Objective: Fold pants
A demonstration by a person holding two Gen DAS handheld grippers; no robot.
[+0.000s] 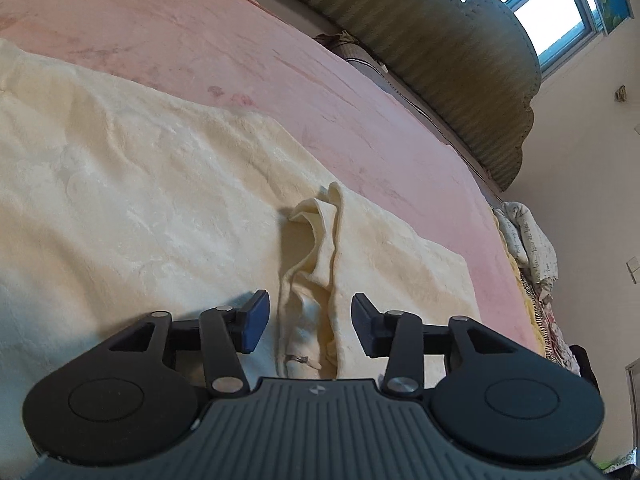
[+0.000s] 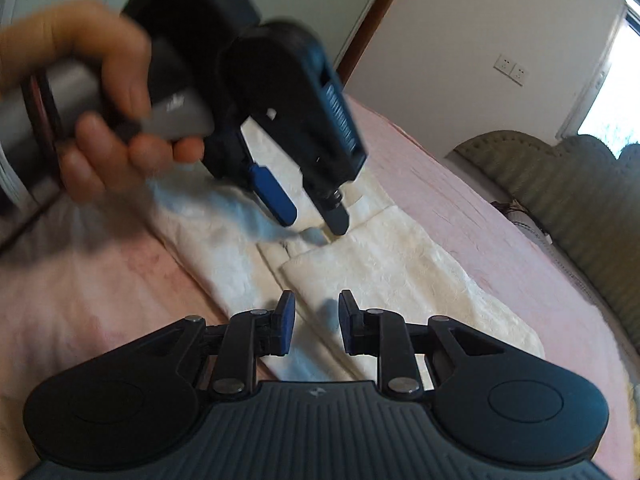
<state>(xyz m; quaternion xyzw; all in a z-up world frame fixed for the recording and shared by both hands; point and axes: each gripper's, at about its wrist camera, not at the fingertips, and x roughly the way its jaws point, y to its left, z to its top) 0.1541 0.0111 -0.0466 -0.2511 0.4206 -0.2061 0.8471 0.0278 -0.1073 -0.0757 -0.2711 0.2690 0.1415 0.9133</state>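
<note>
Cream fleece pants [image 1: 132,184] lie spread on a pink bed [image 1: 200,40]. In the left wrist view my left gripper [image 1: 310,326] is open, its blue pads on either side of a raised fold at the waistband [image 1: 316,240]. In the right wrist view the pants [image 2: 400,276] run away from me, and my right gripper [image 2: 314,322] is open just above the near cloth edge. The left gripper [image 2: 316,216] also shows there, blurred, held by a hand [image 2: 92,92], its fingertips low over the cloth.
An olive padded headboard [image 1: 448,60] stands at the bed's far side, with a window [image 1: 560,12] above it. Bundled bedding [image 1: 532,248] lies at the bed's right edge. A wall with sockets [image 2: 510,68] stands behind the bed.
</note>
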